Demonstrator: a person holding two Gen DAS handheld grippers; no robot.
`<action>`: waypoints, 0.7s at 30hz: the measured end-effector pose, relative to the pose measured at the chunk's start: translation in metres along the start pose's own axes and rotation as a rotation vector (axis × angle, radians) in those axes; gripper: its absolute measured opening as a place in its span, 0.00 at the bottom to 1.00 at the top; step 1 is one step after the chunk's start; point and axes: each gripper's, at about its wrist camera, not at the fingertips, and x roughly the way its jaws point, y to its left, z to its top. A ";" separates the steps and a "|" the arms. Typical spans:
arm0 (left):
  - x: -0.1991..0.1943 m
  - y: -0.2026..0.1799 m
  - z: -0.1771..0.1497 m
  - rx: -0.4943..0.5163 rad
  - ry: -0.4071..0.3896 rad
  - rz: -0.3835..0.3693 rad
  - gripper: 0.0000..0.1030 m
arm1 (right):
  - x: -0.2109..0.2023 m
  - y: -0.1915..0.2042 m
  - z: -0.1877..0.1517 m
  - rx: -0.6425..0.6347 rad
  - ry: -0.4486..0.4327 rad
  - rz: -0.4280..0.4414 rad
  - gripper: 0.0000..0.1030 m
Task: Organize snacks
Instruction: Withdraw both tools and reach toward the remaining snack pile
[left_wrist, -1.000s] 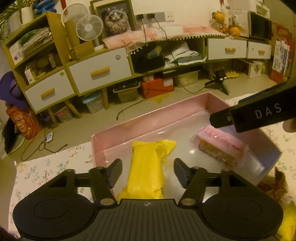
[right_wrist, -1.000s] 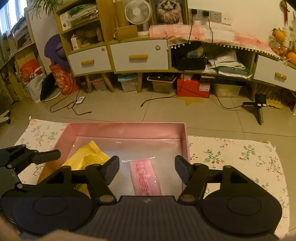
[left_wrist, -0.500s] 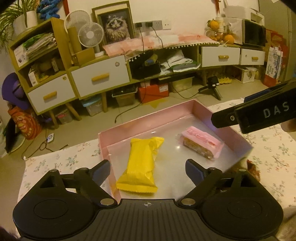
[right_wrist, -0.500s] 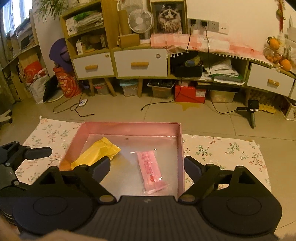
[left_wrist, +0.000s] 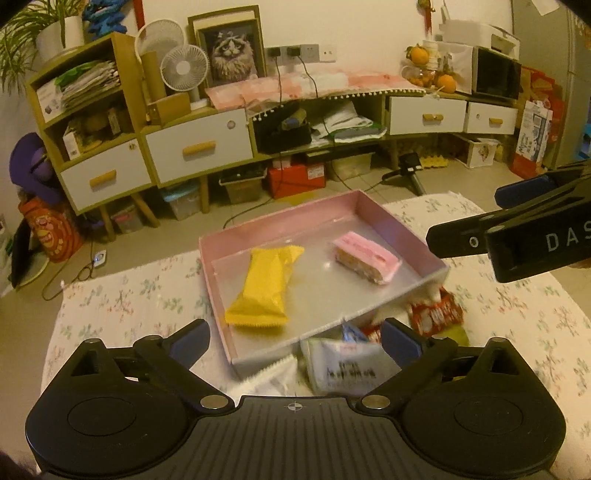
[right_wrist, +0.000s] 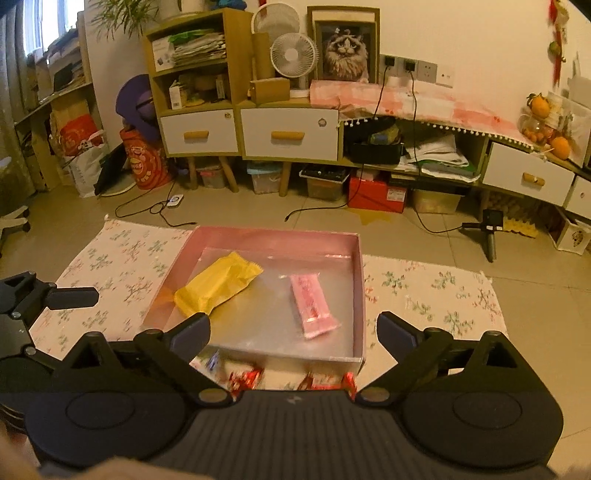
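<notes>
**Spotter:** Where are you in the snack sort?

**Operator:** Between picks, I judge. Taking the pink box (left_wrist: 280, 225) as my landmark: the yellow packet (left_wrist: 264, 288) lies inside it toward its left wall, and the pink bar (left_wrist: 365, 260) lies inside toward its right wall, well apart from each other. Neither is touched by anything.

**Spotter:** And your grippers?

**Operator:** My left gripper (left_wrist: 295, 338) hangs over the box's near edge with its jaws opening and no snack gripped between them. My right gripper (right_wrist: 293, 332) sits at the same near edge, jaws also opening and likewise gripping nothing. Both have let go.

**Spotter:** What's left to pack?

**Operator:** A pile just outside the box's near wall: a white packet (left_wrist: 343, 363) and a red wrapper (left_wrist: 436, 314) on the floral cloth (left_wrist: 122, 306). From the right wrist I see only red scraps (right_wrist: 245, 378) peeking under the camera body, blurred, so I can't say how many pieces there are.

**Spotter:** Next move?

**Operator:** I'd drop one gripper toward that pile, straddle a single packet, pinch it without crushing, then lift it over the box's near wall.
</notes>
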 end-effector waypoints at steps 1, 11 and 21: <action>-0.004 -0.001 -0.003 0.000 0.003 0.002 0.97 | -0.002 0.002 -0.002 -0.002 0.001 0.000 0.94; -0.031 0.001 -0.039 -0.018 0.043 0.012 0.98 | -0.022 0.014 -0.025 -0.009 0.019 0.004 0.95; -0.042 0.006 -0.076 -0.071 0.051 0.001 0.99 | -0.028 0.019 -0.058 0.017 0.043 0.005 0.96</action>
